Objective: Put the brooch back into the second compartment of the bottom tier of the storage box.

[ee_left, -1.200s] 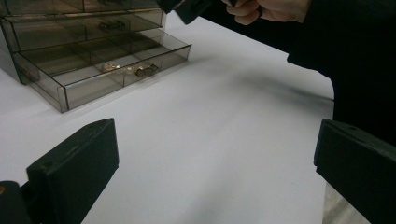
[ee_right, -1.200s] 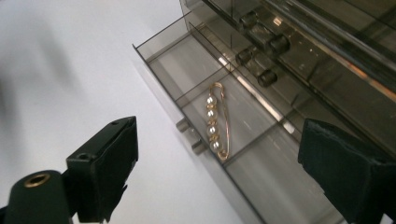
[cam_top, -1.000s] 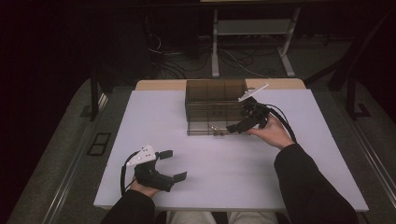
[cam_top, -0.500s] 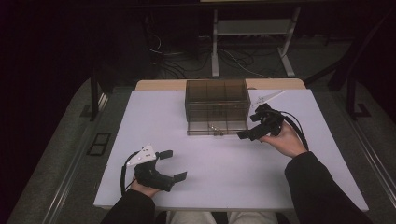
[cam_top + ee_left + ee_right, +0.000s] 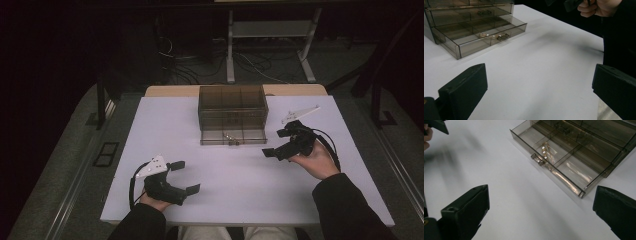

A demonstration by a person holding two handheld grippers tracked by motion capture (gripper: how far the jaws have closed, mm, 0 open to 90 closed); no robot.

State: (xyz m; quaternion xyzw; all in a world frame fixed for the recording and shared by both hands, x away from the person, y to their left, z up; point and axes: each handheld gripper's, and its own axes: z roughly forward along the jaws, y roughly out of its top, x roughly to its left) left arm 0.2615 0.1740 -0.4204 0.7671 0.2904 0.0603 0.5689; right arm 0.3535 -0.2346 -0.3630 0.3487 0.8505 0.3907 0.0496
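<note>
Right gripper view: we've got both grippers (image 5: 283, 143) (image 5: 186, 176) gaping, empty. Drawer (image 5: 564, 162) w/ gold clip (image 5: 547, 151), probably thin, light, slippery; we'd pinch its handle (image 5: 537, 160).

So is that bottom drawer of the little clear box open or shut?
Open: the bottom drawer juts out from the box front, small gold pieces lying inside.

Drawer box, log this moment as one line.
drawer box: bottom drawer open | left gripper: open, empty | right gripper: open, empty
</note>
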